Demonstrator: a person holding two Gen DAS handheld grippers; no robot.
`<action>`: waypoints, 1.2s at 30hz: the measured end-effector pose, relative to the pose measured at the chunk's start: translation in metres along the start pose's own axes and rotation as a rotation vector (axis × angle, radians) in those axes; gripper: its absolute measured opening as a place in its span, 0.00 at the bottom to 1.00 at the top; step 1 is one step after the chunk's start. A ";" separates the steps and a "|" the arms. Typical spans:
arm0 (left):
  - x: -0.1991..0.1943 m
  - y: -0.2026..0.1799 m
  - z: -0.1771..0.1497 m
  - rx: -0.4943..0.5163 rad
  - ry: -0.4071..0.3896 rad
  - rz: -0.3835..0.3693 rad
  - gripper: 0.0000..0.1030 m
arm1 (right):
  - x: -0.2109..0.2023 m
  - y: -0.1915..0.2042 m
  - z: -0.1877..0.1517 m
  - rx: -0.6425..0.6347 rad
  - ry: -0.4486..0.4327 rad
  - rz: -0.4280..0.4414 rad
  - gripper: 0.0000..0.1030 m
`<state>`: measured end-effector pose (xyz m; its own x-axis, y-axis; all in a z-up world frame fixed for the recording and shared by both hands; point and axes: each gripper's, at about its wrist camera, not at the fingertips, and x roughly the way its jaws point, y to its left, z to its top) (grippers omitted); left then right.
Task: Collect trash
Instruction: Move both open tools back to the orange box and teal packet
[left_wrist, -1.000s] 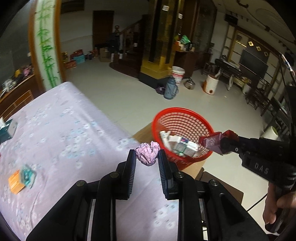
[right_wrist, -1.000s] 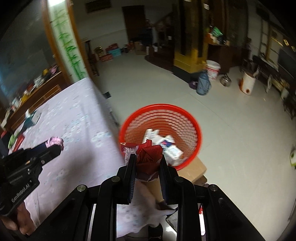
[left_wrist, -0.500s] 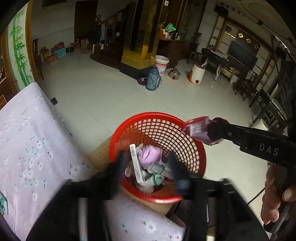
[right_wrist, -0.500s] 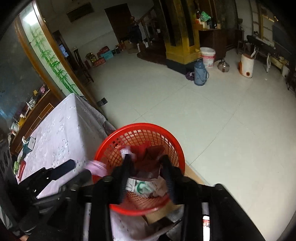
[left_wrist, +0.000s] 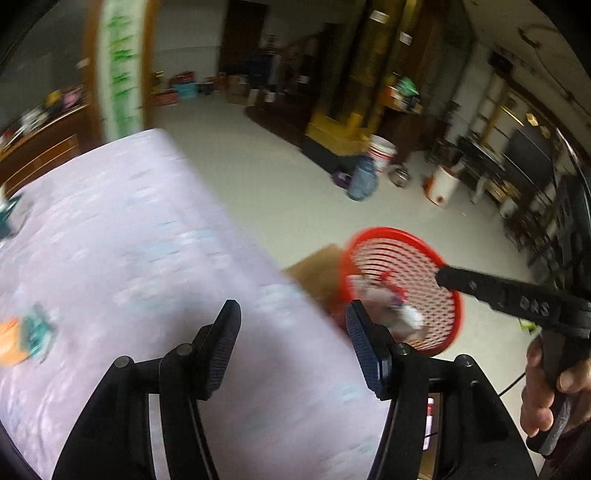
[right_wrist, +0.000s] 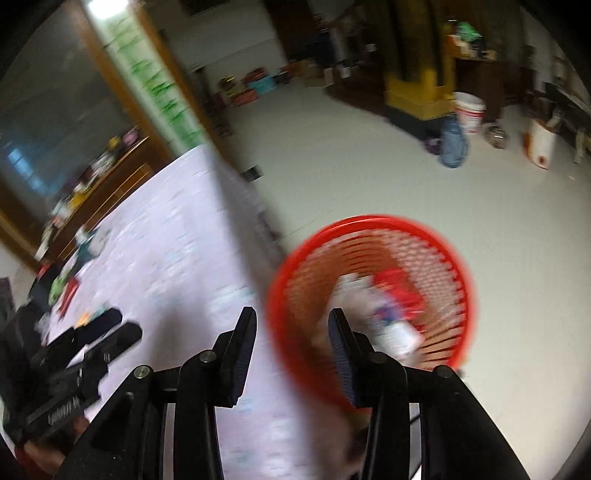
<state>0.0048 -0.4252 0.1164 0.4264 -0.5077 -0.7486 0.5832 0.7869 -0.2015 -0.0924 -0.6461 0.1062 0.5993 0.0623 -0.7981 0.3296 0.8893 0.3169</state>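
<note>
A red mesh basket (left_wrist: 439, 325) (right_wrist: 454, 354) stands on a cardboard box (left_wrist: 314, 273) beside the table and holds several pieces of trash, a red wrapper (right_wrist: 400, 291) among them. My left gripper (left_wrist: 291, 347) is open and empty over the table's lilac cloth (left_wrist: 129, 240). My right gripper (right_wrist: 291, 347) is open and empty at the table's edge, just left of the basket; in the left wrist view its black fingers (left_wrist: 465, 282) reach over the basket rim. An orange and teal scrap (left_wrist: 26, 338) lies on the cloth at left. Both views are blurred.
More scraps (right_wrist: 70, 288) lie along the cloth's far left side. Beyond the table are a pale floor, a blue jug (left_wrist: 364, 182), white buckets (left_wrist: 382, 151) and a yellow pillar base (left_wrist: 341, 133). A hand (left_wrist: 550, 387) holds the right gripper.
Both grippers have opened: the pink paper ball and the red wrapper dropped into the basket. Both grippers then swung back left toward the table.
</note>
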 end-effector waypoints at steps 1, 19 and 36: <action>-0.009 0.021 -0.003 -0.029 -0.003 0.020 0.56 | 0.004 0.012 -0.002 -0.021 0.011 0.015 0.42; -0.042 0.361 -0.016 -0.185 0.074 0.183 0.72 | 0.062 0.212 -0.064 -0.253 0.206 0.154 0.42; -0.065 0.306 -0.061 0.237 0.087 0.114 0.72 | 0.119 0.296 -0.036 -0.268 0.249 0.194 0.45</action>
<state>0.1135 -0.1303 0.0646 0.4435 -0.3808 -0.8114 0.6850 0.7278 0.0329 0.0499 -0.3589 0.0867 0.4259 0.3190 -0.8467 0.0068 0.9346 0.3556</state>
